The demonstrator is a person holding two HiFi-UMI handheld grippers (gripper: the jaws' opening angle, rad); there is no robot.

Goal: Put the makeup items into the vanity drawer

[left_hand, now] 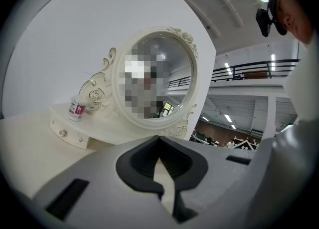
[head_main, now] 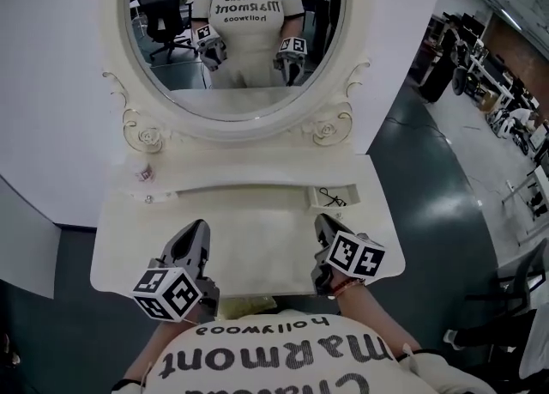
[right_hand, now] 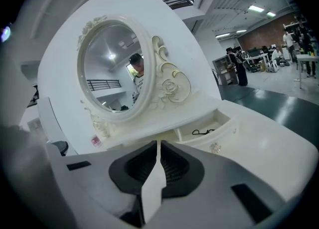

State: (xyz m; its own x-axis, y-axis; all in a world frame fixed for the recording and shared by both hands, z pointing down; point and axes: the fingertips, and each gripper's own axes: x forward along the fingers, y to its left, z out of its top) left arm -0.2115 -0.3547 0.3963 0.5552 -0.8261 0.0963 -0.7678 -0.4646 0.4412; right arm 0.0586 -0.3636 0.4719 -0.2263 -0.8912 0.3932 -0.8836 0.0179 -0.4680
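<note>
Bright, even overhead lighting, soft shadows; both gripper views bend strongly with dark vignetted corners.

Mirror point(head_main: 236, 32) at back centre of desk point(head_main: 120, 246), standing on raised shelf point(head_main: 257, 169). Small bottle point(head_main: 143, 173) on shelf, far L, just beside mirror's base. Drawer point(head_main: 353, 192) stands open on R, below shelf, w/ a thin cord-like item point(head_main: 333, 198) lying in it. Up front: left hand-held gripper point(head_main: 197, 231) over desk's near L, right hand-held gripper point(head_main: 322, 225) near R, well apart, both pointing at mirror. Open drawer sits just behind the R one.
</note>
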